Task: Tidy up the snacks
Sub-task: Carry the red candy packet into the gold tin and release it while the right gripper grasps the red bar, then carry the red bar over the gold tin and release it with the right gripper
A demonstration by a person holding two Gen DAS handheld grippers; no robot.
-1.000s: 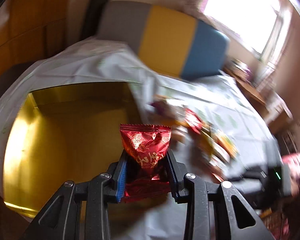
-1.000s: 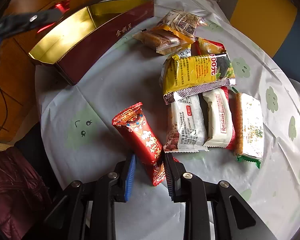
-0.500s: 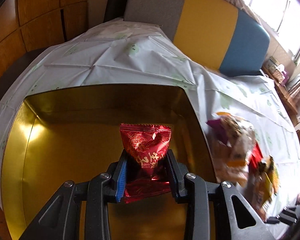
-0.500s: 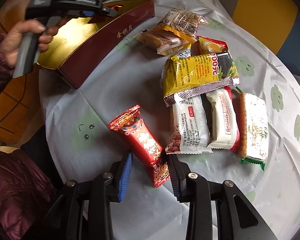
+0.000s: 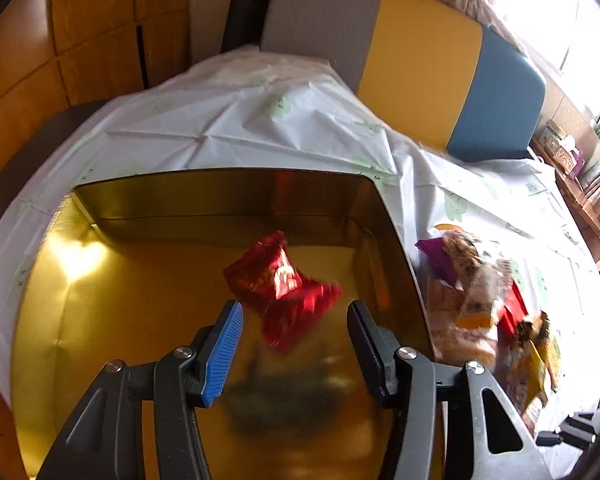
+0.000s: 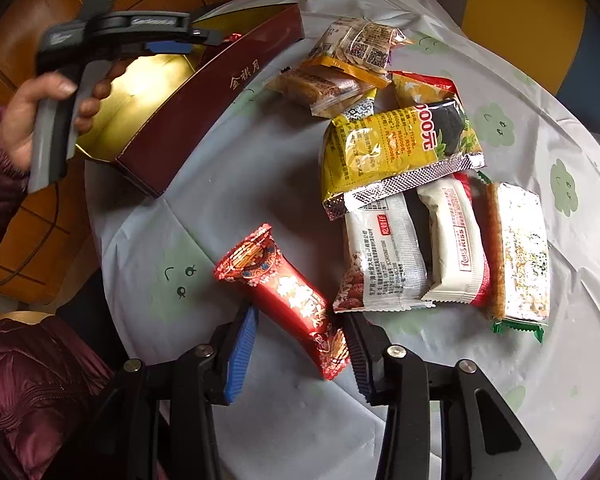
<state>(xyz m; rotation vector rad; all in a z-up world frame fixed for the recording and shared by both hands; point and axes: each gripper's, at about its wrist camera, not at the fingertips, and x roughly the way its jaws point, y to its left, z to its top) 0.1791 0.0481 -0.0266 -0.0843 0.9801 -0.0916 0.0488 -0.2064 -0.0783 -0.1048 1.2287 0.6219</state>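
Your left gripper (image 5: 294, 312) has just been opening, and its jaws now stand apart with nothing pressed between them. The small red snack packet (image 5: 282, 286) sits blurred and tilted just beyond the fingertips, low in the centre of the left wrist view, over the gold floor of the box (image 5: 100, 312); whether it has touched the bottom you cannot tell from the blur. The gold-lined box fills the lower half of that view, its far wall running across the middle, and it rests on a white tablecloth (image 5: 228, 128) printed with pale green shapes. To the right of the box, outside its wall, a blurred heap of wrapped snacks (image 5: 476, 292) lies on the cloth.

Your right gripper (image 6: 300, 320) is only slightly open, low in the centre of its view. The long red foil packet (image 6: 284, 296) lies slantwise on the cloth with its lower end between the pads; the right-hand pad is at the wrapper, while a gap shows on the blue left side. To its right, white, yellow (image 6: 400, 152) and silver-green packets lie side by side and overlapping. In the upper left, your left hand (image 6: 24, 120) holds the other gripper above the box, whose outside wall is dark red with gold lettering.
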